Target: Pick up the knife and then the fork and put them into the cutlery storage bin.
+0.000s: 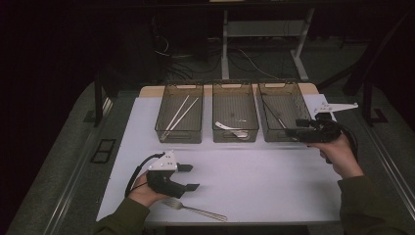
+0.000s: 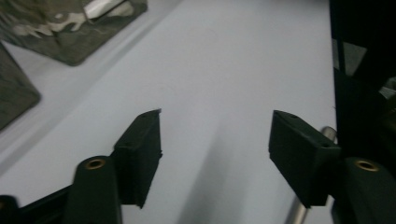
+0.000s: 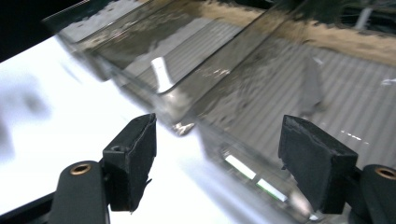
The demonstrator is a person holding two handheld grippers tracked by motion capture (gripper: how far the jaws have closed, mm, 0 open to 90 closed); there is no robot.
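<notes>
Lying flat at the desk's [image 1: 254, 191] near edge, the fork [image 1: 195, 208] points its tines left toward the left gripper [image 1: 188, 177], fingers open and empty; right gripper [image 1: 293, 130] likewise open.

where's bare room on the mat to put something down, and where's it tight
Widest free patch: the white mat between the row of three bins and the near edge, from the left gripper across to the right hand. A bare strip also lies left of the left bin. Crowded: around the fork below the left gripper, and at the right bin, where the right gripper hovers.
</notes>
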